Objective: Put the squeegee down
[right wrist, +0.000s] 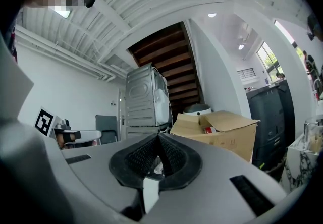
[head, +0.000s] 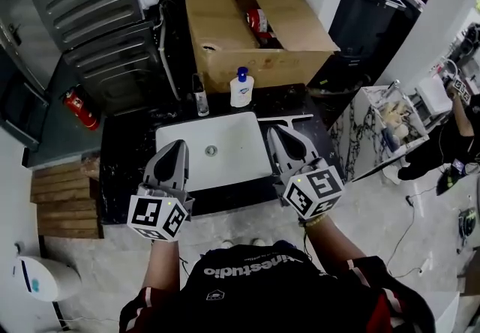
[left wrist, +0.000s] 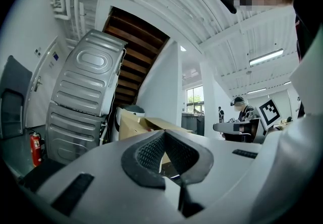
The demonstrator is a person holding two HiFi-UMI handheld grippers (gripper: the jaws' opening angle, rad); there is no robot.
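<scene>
The room is white-walled with a ribbed white ceiling and a pale stone floor. The underside of a brown wooden staircase (left wrist: 136, 51) climbs behind a tall grey ribbed metal appliance (head: 90, 16), which stands at the far left. To its right sits a big open cardboard box (head: 262, 69) with a red packet inside.

In front of me runs a black speckled counter (head: 127, 159), and a white rectangular sink (head: 232, 155) is set into its middle. Stacked wooden pallets (head: 64, 196) are off the counter's left end, and a white marbled stand (head: 375, 129) is off its right end.

The squeegee (head: 285, 119) lies on the counter at the sink's far right corner. Its blade runs crosswise and its handle points back toward me.

My right gripper (head: 274, 133) hovers with its tip just over that handle. From above I cannot tell whether they touch. Its ridged pads (right wrist: 141, 157) are pressed together at the tip, and I make out nothing clamped between them.

My left gripper (head: 178, 145) hangs over the sink's near left part. Its pads (left wrist: 149, 155) are likewise closed on each other and it is empty.

Behind the sink, against the box, stand a white soap bottle with a blue cap (head: 241, 88) and, just to its left, a slim dark-capped bottle (head: 200, 95). A red fire extinguisher (head: 80, 109) is on the floor at the foot of the grey appliance.
</scene>
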